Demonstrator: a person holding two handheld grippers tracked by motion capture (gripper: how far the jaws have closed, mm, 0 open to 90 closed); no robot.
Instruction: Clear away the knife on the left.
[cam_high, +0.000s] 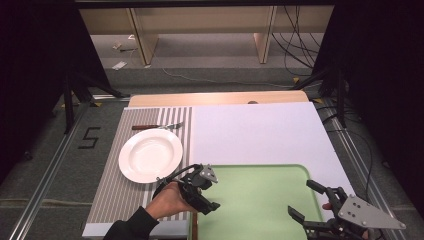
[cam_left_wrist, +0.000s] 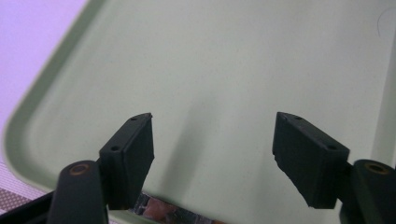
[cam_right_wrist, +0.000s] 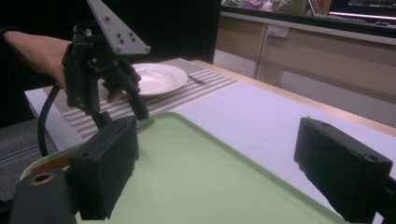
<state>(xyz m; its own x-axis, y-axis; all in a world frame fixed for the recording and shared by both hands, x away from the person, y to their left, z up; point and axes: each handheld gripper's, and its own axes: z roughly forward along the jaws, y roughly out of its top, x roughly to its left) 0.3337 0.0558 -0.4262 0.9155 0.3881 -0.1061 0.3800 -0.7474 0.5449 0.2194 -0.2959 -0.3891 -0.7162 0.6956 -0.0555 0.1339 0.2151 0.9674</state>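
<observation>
A pale green tray (cam_high: 260, 200) lies at the table's near edge on a white mat. Over the tray's left rim my left gripper (cam_high: 212, 190) hangs open, held by a hand, its jaws pointing right across the tray (cam_left_wrist: 224, 60). Nothing is held between its wide-apart jaws (cam_left_wrist: 212, 154). A shiny metal piece (cam_left_wrist: 159, 212) lies at the rim just below them. My right gripper (cam_high: 301, 197) stands open and empty over the tray's right part, facing the left gripper (cam_right_wrist: 120, 114) across the tray (cam_right_wrist: 196, 177).
A white plate (cam_high: 150, 155) sits on a striped placemat (cam_high: 110, 195) left of the tray, also seen far off as the plate (cam_right_wrist: 161, 77). A fork (cam_high: 157, 126) with a brown handle lies behind it. The white mat (cam_high: 255, 135) stretches beyond the tray.
</observation>
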